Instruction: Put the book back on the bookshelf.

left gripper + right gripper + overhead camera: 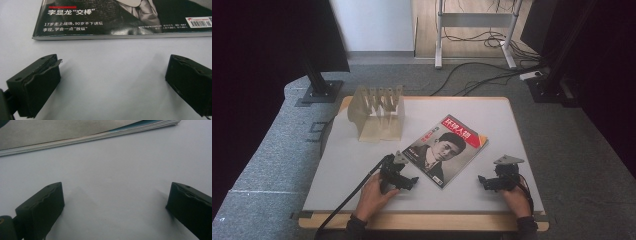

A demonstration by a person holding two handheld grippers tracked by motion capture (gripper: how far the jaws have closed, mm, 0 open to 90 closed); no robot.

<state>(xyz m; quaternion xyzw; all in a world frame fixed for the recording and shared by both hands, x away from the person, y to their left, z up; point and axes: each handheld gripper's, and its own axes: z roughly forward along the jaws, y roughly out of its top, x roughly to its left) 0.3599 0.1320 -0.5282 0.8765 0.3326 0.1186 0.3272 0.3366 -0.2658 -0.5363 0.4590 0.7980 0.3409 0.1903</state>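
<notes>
White table [362, 165] — magazine [447, 150]; wooden rack [377, 115] behind

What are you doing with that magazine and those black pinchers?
A person holds a gripper in each hand at a table. The left gripper and right gripper both rest open, one on either side of a magazine lying flat. Neither touches it yet. A slotted rack stands behind.

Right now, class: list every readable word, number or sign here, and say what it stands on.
All on the magazine cover:
"李显龙"交棒""
"17岁走上战场, 90岁不下讲坛"
"李现, 学会一点"放纵""
Red masthead in the high view: too small to read surely.
Web address and print beside the barcode: blurred.
</notes>
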